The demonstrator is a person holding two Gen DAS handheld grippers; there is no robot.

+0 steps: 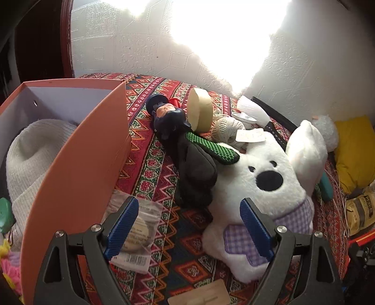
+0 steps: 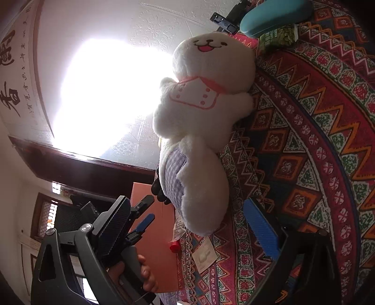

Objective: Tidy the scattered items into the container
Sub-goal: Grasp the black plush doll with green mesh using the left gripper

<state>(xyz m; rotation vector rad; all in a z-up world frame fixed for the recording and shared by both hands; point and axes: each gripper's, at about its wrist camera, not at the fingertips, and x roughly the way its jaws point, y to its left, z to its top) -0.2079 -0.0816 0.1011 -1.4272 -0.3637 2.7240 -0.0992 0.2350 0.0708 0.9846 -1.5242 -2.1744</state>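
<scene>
An orange cardboard box (image 1: 77, 150) stands at the left on the patterned cloth and holds a white knit hat (image 1: 35, 150). My left gripper (image 1: 189, 225) is open and empty, hovering above the cloth between a plastic packet (image 1: 140, 230) and a white plush dog (image 1: 264, 187) with a purple check scarf. A black and green glove (image 1: 199, 164), a dark figurine (image 1: 168, 115), a cheese-like round (image 1: 200, 112) and a ball of string (image 1: 227, 129) lie beyond. My right gripper (image 2: 194, 225) is open, close to the plush dog (image 2: 199, 187); a white plush bear (image 2: 206, 93) lies behind it.
A yellow cushion (image 1: 354, 150) and a snack bag (image 1: 361, 211) lie at the right edge. A teal case (image 2: 269, 16) and a green snack packet (image 2: 279, 37) lie past the bear. A wooden tag (image 2: 204, 253) and a red cap (image 2: 174, 246) lie near the box (image 2: 154, 234).
</scene>
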